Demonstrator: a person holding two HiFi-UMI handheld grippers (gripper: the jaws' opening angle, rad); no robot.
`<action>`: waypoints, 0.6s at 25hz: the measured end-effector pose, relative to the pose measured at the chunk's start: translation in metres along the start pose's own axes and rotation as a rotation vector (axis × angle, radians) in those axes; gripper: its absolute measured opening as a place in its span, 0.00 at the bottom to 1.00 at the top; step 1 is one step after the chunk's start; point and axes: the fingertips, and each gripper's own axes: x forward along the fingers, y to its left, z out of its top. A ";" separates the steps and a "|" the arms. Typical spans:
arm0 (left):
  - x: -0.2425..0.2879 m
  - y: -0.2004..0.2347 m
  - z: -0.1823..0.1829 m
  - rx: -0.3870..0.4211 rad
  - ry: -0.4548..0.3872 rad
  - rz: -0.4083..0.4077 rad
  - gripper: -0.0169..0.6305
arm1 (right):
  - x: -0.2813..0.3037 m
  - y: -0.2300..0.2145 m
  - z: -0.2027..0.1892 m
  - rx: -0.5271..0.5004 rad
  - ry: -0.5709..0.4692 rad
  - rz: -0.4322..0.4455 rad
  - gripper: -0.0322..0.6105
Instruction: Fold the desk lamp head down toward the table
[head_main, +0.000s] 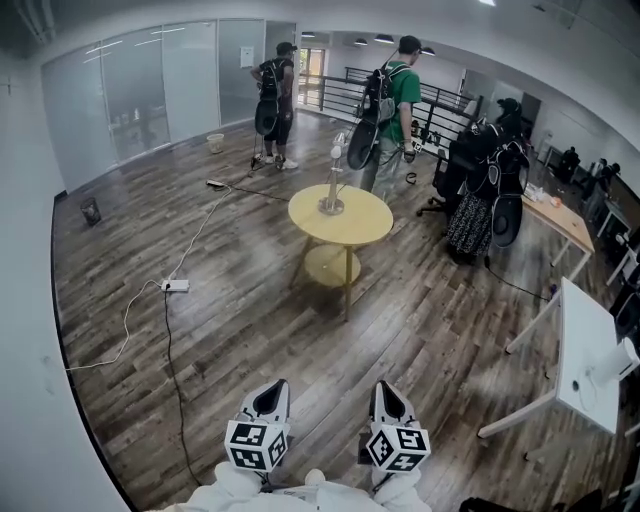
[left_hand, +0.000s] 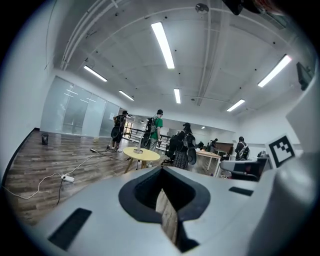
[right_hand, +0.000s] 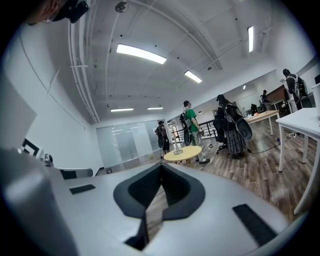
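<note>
A silver desk lamp (head_main: 333, 180) stands upright on a round yellow table (head_main: 355, 225) in the middle of the room, far ahead of me. The lamp (left_hand: 138, 145) and table (left_hand: 147, 154) also show small in the left gripper view, and the lamp (right_hand: 176, 145) on the table (right_hand: 186, 154) in the right gripper view. My left gripper (head_main: 268, 401) and right gripper (head_main: 388, 402) are held low and close to my body, side by side, well short of the table. Both have their jaws together with nothing between them.
Three people with backpacks stand beyond the table, one in a green shirt (head_main: 398, 100). A power strip (head_main: 175, 286) and white cable lie on the wooden floor to the left. White desks (head_main: 585, 350) stand at the right, a wooden desk (head_main: 560, 220) behind.
</note>
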 end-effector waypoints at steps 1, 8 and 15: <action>0.013 -0.002 0.003 -0.001 -0.004 -0.002 0.02 | 0.008 -0.009 0.002 -0.003 0.006 0.000 0.07; 0.081 -0.012 0.004 -0.022 0.009 -0.029 0.02 | 0.059 -0.038 -0.001 -0.064 0.062 0.013 0.07; 0.134 -0.011 0.012 -0.020 0.021 -0.053 0.02 | 0.109 -0.051 -0.003 -0.068 0.099 0.037 0.07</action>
